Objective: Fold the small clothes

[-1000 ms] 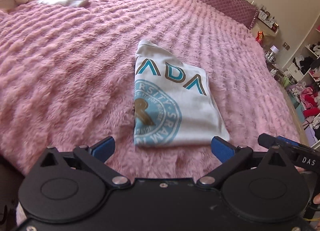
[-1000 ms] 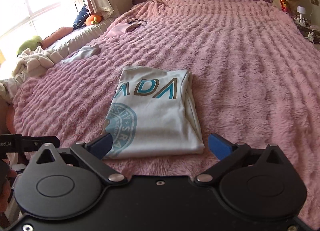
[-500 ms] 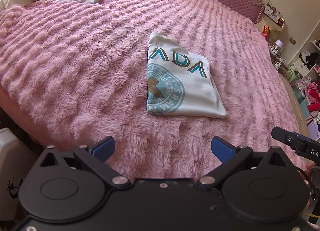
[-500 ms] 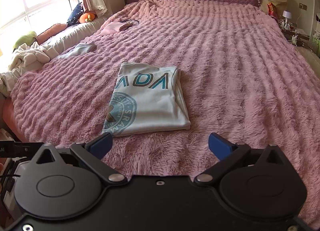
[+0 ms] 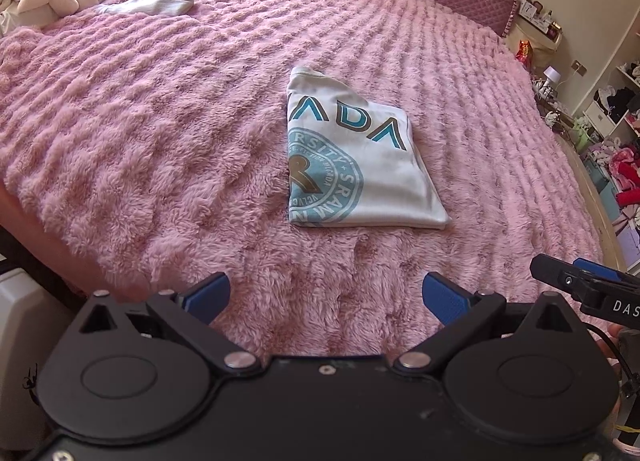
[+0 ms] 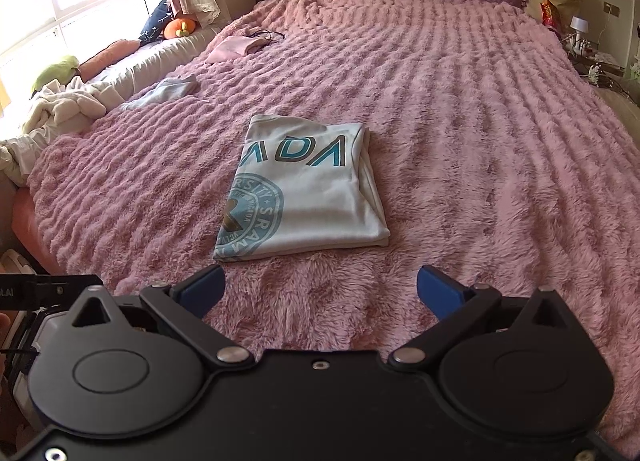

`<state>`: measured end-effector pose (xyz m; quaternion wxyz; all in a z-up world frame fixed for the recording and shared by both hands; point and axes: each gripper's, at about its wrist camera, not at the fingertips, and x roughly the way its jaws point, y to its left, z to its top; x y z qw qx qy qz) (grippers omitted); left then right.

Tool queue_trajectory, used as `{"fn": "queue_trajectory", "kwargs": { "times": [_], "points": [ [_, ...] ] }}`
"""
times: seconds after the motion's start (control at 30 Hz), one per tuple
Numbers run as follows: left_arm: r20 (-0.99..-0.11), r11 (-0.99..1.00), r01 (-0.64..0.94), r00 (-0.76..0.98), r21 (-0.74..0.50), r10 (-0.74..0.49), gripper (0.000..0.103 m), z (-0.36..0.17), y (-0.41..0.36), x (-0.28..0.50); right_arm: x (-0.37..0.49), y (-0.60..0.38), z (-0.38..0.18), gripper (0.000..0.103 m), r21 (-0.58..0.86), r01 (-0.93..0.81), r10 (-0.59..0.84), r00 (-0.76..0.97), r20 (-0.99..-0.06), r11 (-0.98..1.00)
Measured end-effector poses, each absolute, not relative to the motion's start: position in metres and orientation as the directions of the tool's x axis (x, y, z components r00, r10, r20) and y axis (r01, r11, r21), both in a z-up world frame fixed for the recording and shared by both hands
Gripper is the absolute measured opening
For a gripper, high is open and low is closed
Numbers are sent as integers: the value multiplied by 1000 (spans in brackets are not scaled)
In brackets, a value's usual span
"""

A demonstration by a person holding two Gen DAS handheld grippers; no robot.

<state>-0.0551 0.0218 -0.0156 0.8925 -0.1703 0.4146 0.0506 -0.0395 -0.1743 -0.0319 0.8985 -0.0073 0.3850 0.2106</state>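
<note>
Folded T-shirt lies flat; my left gripper and right gripper hang wide, empty; I judge any next grasp should take edges squarely.

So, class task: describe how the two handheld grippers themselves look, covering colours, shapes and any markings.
Both the left gripper and the right gripper have matte black bodies with two round discs, silver pivot screws and angled black links ending in blue fingertips. White letters "DAS" mark the right gripper's side, seen from the left wrist.
</note>
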Motion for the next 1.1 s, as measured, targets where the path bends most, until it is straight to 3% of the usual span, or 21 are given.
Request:
{"fn": "queue_trajectory", "kwargs": {
  "times": [1.1],
  "points": [
    [-779,953,-210,625,-219,-41,103,-16,15,-44,-40,-176,-38,103,150,-373,364,608,-706,916]
  ]
}}
